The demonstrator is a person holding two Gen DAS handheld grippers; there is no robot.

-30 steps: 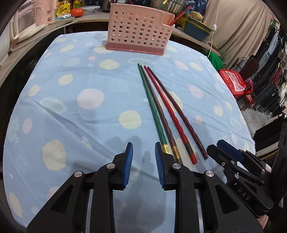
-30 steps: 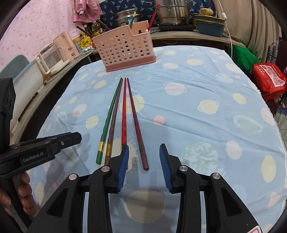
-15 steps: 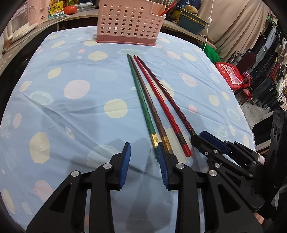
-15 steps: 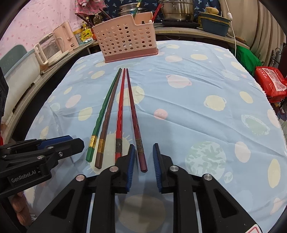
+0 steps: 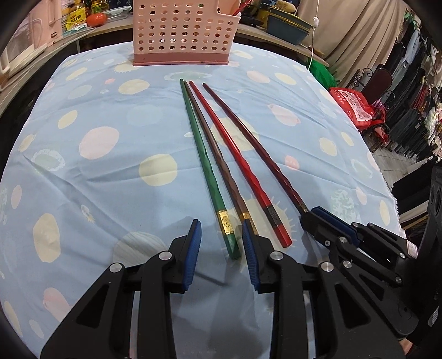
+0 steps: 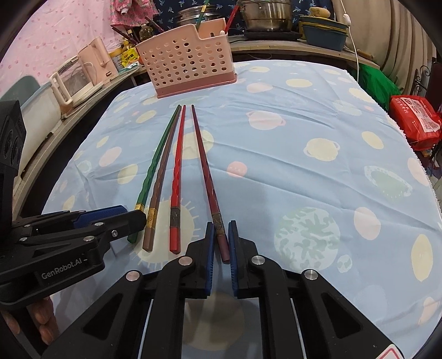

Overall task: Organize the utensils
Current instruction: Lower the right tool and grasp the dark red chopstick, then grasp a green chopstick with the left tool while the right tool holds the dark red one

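Several chopsticks lie side by side on the blue dotted tablecloth: green [image 5: 205,165] [image 6: 150,174], brown [image 5: 218,160] [image 6: 161,176], red [image 5: 240,163] [image 6: 176,171] and dark maroon [image 5: 265,154] [image 6: 205,168]. A pink perforated utensil holder [image 5: 182,30] [image 6: 190,69] stands beyond their tips. My left gripper [image 5: 222,237] is open, its jaws on either side of the green chopstick's near end. My right gripper [image 6: 221,234] is closed on the maroon chopstick's near end; it also shows in the left wrist view [image 5: 326,221].
The tablecloth [image 6: 317,171] ends at the right, where a red bag [image 6: 414,116] sits lower down. A counter behind holds pots [image 6: 265,13], a kettle [image 6: 96,60] and a blue tub [image 6: 323,38]. Clothes racks [image 5: 414,96] stand to the right.
Both grippers moved forward to the chopsticks' near ends. The right gripper narrowed and closed on the maroon chopstick. The left gripper came around the green chopstick's end, still open.
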